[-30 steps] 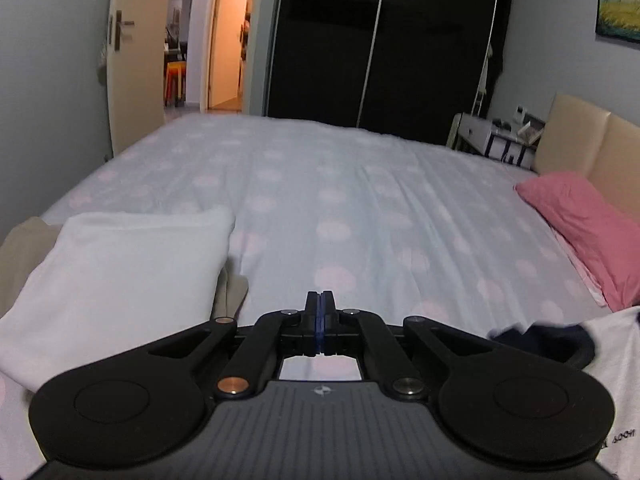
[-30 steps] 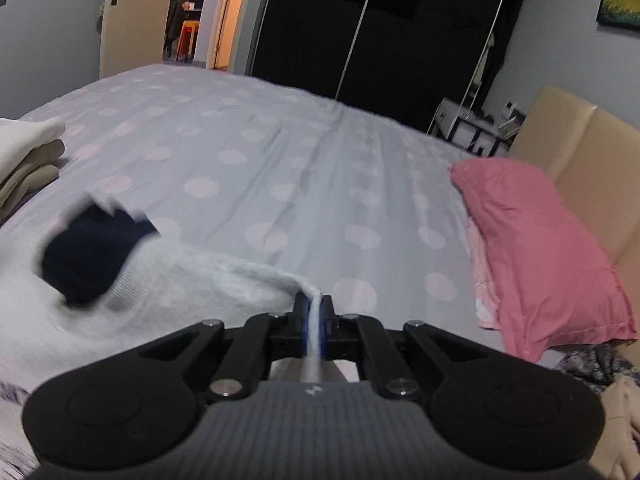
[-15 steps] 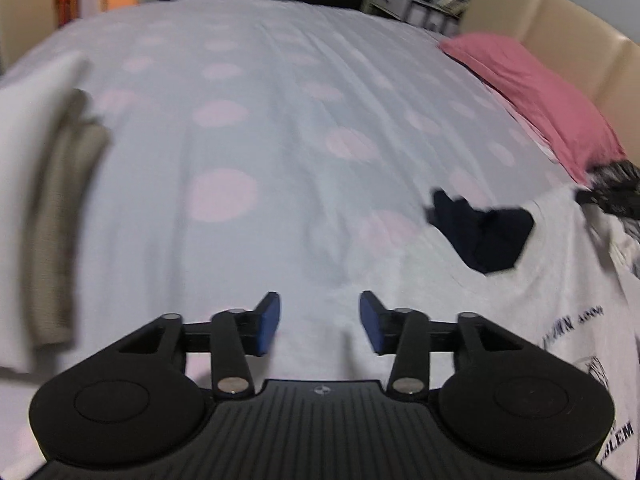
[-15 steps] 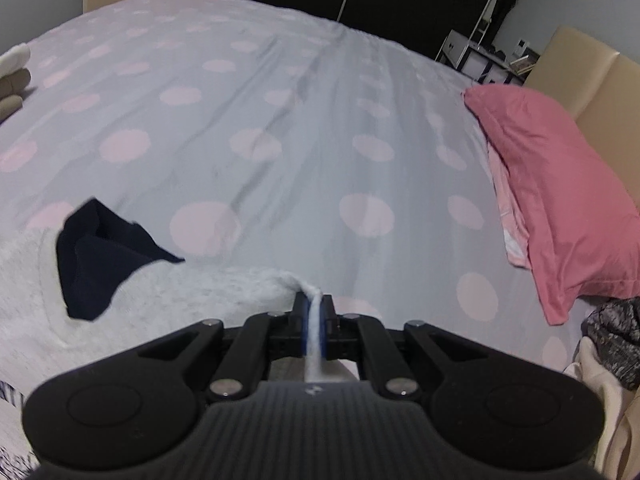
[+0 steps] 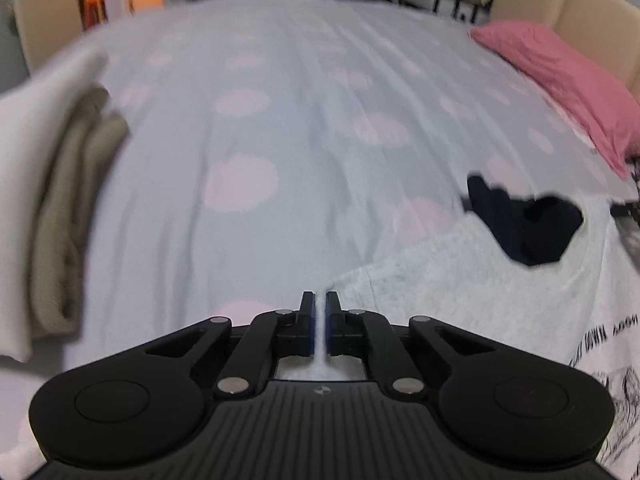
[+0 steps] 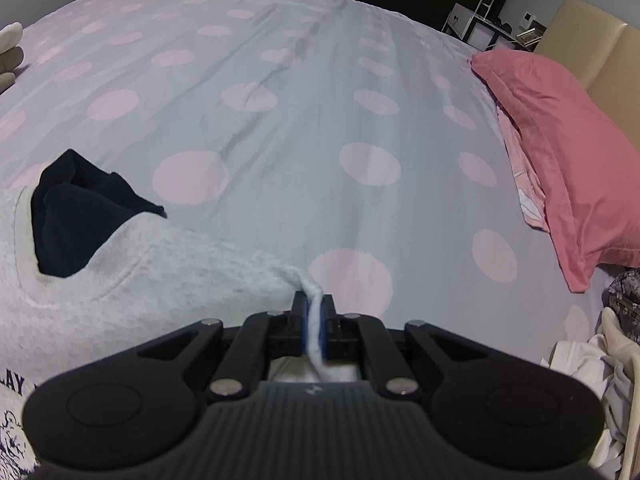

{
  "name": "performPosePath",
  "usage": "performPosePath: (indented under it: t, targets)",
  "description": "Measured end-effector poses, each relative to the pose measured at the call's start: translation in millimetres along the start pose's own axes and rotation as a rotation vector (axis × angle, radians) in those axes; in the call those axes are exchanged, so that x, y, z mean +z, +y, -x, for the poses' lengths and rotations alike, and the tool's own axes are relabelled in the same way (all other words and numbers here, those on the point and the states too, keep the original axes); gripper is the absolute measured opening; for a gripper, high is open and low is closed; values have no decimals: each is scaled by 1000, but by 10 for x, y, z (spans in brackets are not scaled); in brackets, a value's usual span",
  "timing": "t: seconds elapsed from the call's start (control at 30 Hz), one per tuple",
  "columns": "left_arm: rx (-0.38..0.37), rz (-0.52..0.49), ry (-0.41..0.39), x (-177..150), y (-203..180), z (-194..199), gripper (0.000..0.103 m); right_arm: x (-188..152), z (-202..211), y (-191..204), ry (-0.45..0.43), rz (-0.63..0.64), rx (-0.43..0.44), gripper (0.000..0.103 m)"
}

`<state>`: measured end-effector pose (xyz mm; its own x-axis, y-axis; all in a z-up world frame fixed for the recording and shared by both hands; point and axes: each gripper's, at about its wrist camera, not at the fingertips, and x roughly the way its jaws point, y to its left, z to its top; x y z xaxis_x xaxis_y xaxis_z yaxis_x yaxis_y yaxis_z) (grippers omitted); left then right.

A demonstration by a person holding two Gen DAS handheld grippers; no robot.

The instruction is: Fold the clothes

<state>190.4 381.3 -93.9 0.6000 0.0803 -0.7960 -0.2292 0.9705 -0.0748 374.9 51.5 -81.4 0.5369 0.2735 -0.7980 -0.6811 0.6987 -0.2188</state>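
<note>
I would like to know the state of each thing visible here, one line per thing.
left gripper: shut on the white sweatshirt's edge.
right gripper: shut on the sweatshirt.
white sweatshirt: spread on the bed, unfolded.
folded clothes: stacked.
pink pillow: lying by the headboard.
clothes pile: crumpled, unfolded.

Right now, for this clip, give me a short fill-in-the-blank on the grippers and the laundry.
1. The right gripper is shut on the ____ sweatshirt.
2. The sweatshirt's neck lining is ____ in colour.
3. The pillow by the headboard is ____.
4. The left gripper pinches the ____ garment.

Missing: white; navy; pink; same
</note>
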Motion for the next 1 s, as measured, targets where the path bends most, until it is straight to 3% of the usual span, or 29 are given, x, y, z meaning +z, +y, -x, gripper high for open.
performPosePath:
  t: [0.2, 0.33, 0.37, 0.43, 0.6, 0.63, 0.7, 0.87, 1.0]
  targets:
    - [85, 39, -139, 218, 126, 380, 2, 181, 316, 85, -101, 27, 6, 7]
    - [224, 64, -277, 462, 347, 641, 0, 442, 538, 166, -182, 37, -10, 7]
    - [226, 93, -287, 561, 440, 685, 0, 507, 561, 176, -192, 35, -17, 7]
    - [192, 141, -255, 759, 608, 702, 0, 614, 536, 188, -191, 22, -31, 7]
    - [38, 75, -92, 779, 548, 431, 2, 677, 244, 315, -114, 49, -36, 7]
    - [7, 67, -64, 733, 517, 361, 4, 659, 181, 343, -96, 60, -42, 7]
    - [-46, 47, -16, 596, 431, 222, 25, 592, 83, 333, -75, 52, -44, 7]
    - [-126, -31, 64, 284, 160, -72, 46, 445, -29, 255, -43, 39, -35, 7]
    - [-127, -17, 128, 161, 115, -260, 43, 371, -40, 214, -33, 47, -22, 7]
